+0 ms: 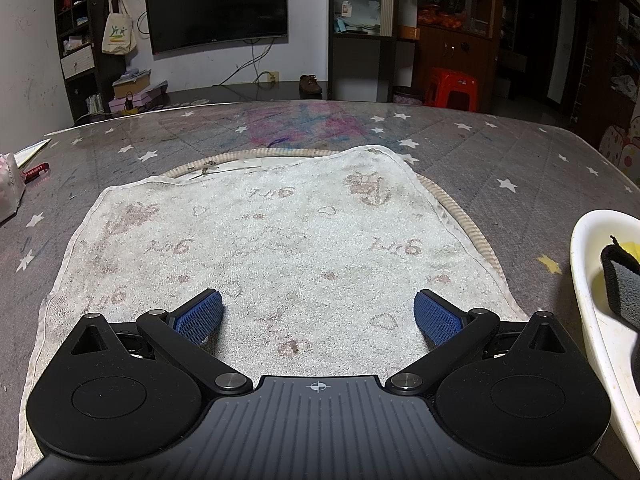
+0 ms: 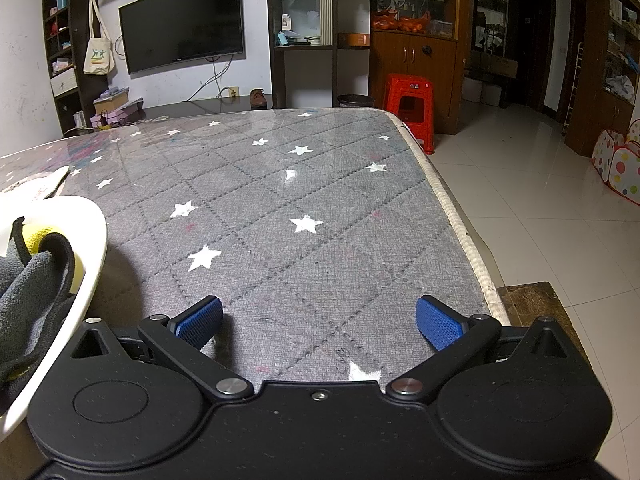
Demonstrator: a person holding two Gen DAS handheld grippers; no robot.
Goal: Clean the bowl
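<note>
A white bowl (image 1: 588, 280) stands on the table at the right edge of the left wrist view, and its rim (image 2: 94, 248) shows at the left of the right wrist view. Inside it lie a grey cloth with black trim (image 2: 28, 288) and something yellow (image 2: 38, 240). My left gripper (image 1: 318, 316) is open over a stained white towel (image 1: 272, 248), left of the bowl. My right gripper (image 2: 320, 320) is open over the bare grey star-patterned table cover (image 2: 304, 184), right of the bowl. Neither gripper holds anything.
The towel partly covers a round woven mat (image 1: 460, 216). A plastic bag (image 1: 10, 188) and a red object (image 1: 38, 170) lie at the table's far left. The table's right edge (image 2: 452, 216) drops to a tiled floor, with a red stool (image 2: 412, 108) beyond the far corner.
</note>
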